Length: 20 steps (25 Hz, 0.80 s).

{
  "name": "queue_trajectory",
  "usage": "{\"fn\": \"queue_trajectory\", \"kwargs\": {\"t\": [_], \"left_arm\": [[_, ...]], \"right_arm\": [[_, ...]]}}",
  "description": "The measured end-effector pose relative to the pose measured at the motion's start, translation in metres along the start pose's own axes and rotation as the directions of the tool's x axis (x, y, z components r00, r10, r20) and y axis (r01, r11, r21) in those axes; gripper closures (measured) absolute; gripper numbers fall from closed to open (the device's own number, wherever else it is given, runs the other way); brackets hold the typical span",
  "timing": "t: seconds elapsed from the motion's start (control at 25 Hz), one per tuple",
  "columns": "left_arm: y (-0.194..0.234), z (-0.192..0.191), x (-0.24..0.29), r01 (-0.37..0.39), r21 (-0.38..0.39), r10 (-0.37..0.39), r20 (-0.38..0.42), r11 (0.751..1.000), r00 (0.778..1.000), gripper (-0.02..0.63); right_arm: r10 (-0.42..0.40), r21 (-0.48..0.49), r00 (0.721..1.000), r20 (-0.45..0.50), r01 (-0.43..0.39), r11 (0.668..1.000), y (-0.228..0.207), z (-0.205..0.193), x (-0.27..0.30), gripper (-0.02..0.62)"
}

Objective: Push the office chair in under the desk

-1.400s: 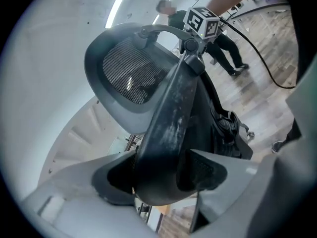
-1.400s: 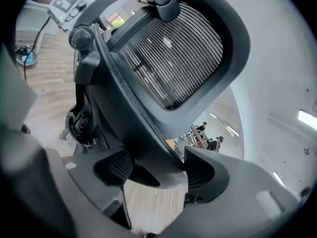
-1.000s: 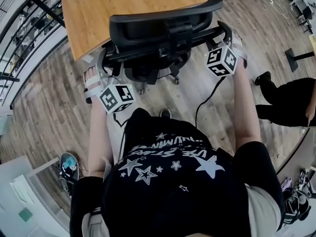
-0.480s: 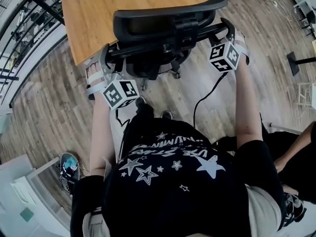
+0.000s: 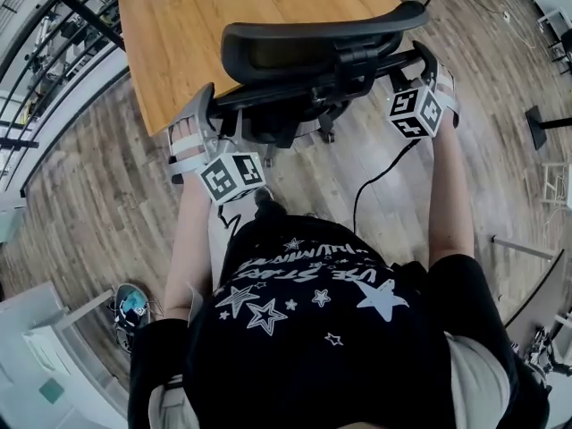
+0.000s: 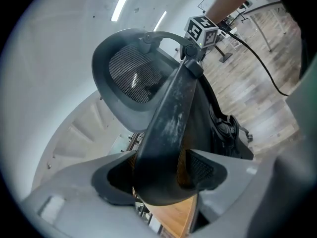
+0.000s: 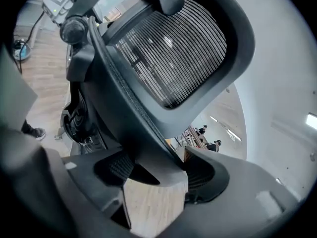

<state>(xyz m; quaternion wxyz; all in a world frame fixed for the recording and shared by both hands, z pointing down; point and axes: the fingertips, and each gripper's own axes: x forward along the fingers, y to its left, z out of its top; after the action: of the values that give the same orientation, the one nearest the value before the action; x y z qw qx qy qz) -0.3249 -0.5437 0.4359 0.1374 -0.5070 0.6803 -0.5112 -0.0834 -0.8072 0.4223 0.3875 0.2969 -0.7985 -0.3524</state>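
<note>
The black office chair [image 5: 313, 47] stands with its mesh back toward me, its seat and wheeled base partly under the near edge of the wooden desk [image 5: 223, 16]. My left gripper [image 5: 207, 107] is shut on the left edge of the backrest frame, and my right gripper [image 5: 420, 58] is shut on the right edge. In the left gripper view the dark frame bar [image 6: 171, 118] fills the gap of the left gripper [image 6: 161, 175], with the headrest [image 6: 133, 78] above. In the right gripper view the frame [image 7: 148, 133] sits in the right gripper [image 7: 158, 172].
A black cable [image 5: 380, 181] trails over the wood floor behind the chair on the right. A metal railing [image 5: 36, 70] runs along the left. A sneaker [image 5: 134, 302] and a white cabinet [image 5: 45, 365] lie at lower left. My own foot [image 5: 265, 199] is just behind the chair.
Both grippers and the chair have moved together toward the desk, and the chair sits further under it. The person in black at the right has left the view.
</note>
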Motion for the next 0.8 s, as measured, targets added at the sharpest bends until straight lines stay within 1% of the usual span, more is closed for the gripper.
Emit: {"fn": "queue_trajectory", "kwargs": {"t": [0.16,0.36,0.64,0.8], "left_arm": [[-0.004,0.001,0.000,-0.006,0.020,0.005,0.014,1.000,1.000,0.296],[-0.003,0.004,-0.001,-0.013,-0.017,0.014,0.022,1.000,1.000,0.296],[-0.004,0.006,0.002,-0.016,-0.014,0.016,0.023,1.000,1.000,0.296],[-0.007,0.007,0.002,-0.025,0.003,0.025,0.015,1.000,1.000,0.296]], "right_arm": [[-0.011,0.005,1.000,0.006,0.011,1.000,0.002,-0.005,-0.002,0.281],[-0.017,0.002,1.000,-0.006,0.017,1.000,0.002,-0.006,0.002,0.282],[-0.020,-0.014,1.000,-0.015,0.020,1.000,-0.003,-0.005,0.012,0.282],[-0.025,-0.021,1.000,-0.019,0.024,0.999,-0.004,-0.008,0.013,0.282]]}}
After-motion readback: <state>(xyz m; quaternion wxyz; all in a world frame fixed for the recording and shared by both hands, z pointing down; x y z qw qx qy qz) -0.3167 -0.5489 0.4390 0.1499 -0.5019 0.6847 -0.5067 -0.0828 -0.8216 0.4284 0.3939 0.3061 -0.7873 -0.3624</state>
